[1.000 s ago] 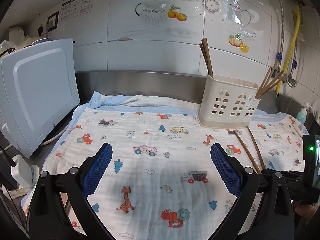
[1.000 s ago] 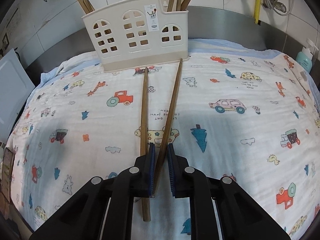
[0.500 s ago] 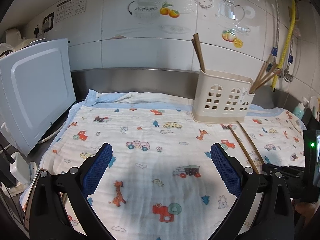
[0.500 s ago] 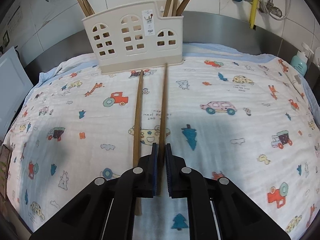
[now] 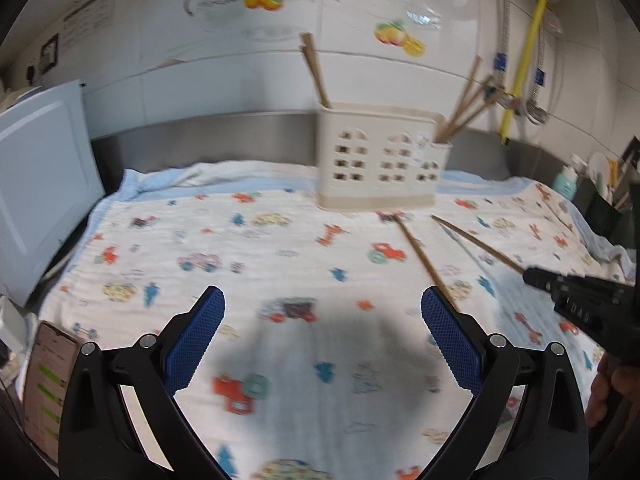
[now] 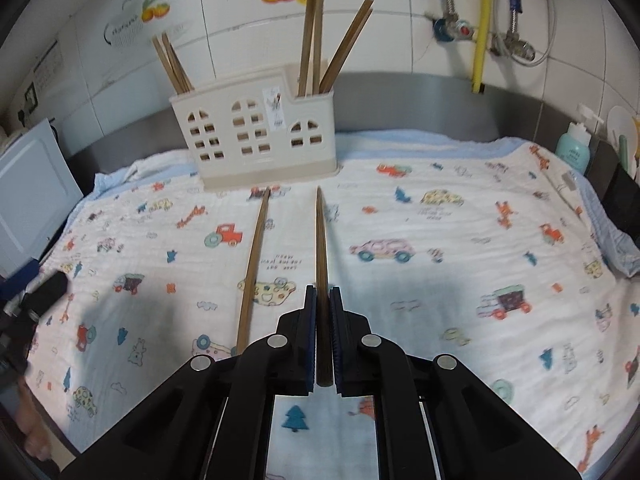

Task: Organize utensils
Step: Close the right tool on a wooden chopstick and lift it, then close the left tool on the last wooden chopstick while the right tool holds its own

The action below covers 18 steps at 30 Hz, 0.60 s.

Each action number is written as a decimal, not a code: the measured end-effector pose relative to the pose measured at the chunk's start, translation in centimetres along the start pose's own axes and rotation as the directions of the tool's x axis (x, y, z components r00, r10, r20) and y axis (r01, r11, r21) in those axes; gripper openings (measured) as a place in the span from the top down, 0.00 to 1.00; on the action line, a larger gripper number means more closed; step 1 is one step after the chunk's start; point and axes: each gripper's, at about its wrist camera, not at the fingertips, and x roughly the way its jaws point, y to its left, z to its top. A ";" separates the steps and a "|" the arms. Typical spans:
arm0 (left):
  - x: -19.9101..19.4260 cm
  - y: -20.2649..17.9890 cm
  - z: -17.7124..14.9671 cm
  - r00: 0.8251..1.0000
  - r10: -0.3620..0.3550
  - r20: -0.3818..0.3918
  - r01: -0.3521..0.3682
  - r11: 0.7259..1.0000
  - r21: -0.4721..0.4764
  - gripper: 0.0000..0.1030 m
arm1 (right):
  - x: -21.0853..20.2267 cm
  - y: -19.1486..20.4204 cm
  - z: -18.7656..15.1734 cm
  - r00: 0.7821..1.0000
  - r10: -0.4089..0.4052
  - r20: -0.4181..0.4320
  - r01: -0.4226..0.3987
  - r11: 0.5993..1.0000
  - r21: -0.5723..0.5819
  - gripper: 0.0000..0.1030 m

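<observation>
My right gripper is shut on a brown chopstick that points forward toward the cream utensil holder; the chopstick's far end looks lifted off the cloth. A second chopstick lies on the cloth just left of it. The holder stands at the back and has chopsticks upright in its left and right compartments. My left gripper is open and empty above the cloth. The left wrist view is blurred and shows the holder, both chopsticks and the right gripper at the right.
A cartoon-print cloth covers the counter. A white appliance stands at the left. A phone lies at the front left edge. A teal bottle and pipes are at the back right.
My right gripper closed on the right chopstick and raised it, so it now points straight ahead. Both views have pulled back and tilted up. The left gripper stayed open.
</observation>
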 end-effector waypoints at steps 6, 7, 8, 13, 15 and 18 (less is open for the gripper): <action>1.6 -3.4 -1.1 0.995 -0.065 -0.074 0.066 0.998 0.007 0.07 | -2.1 -1.4 0.4 0.998 0.025 0.055 -0.025 1.000 -0.002 0.94; 1.8 -3.9 -1.2 0.995 -0.066 -0.080 0.068 0.998 0.015 0.07 | -2.5 -1.7 0.5 0.998 0.032 0.062 -0.032 0.999 0.001 0.94; 2.1 -4.8 -1.4 0.994 -0.070 -0.087 0.072 0.997 0.029 0.08 | -2.7 -2.0 0.6 0.997 0.039 0.070 -0.039 0.999 0.002 0.94; 3.7 -7.7 -1.9 0.986 -0.095 -0.136 0.105 0.992 0.063 0.22 | -3.4 -2.9 0.9 0.995 0.048 0.092 -0.047 0.999 -0.012 0.94; 4.4 -8.3 -2.0 0.982 -0.110 -0.154 0.119 0.991 0.055 0.27 | -3.5 -3.4 1.0 0.994 0.051 0.094 -0.051 0.999 -0.009 0.94; 5.5 -8.9 -2.1 0.972 -0.138 -0.189 0.147 0.988 0.036 0.38 | -3.6 -4.2 0.9 0.994 0.055 0.098 -0.055 0.998 0.001 0.94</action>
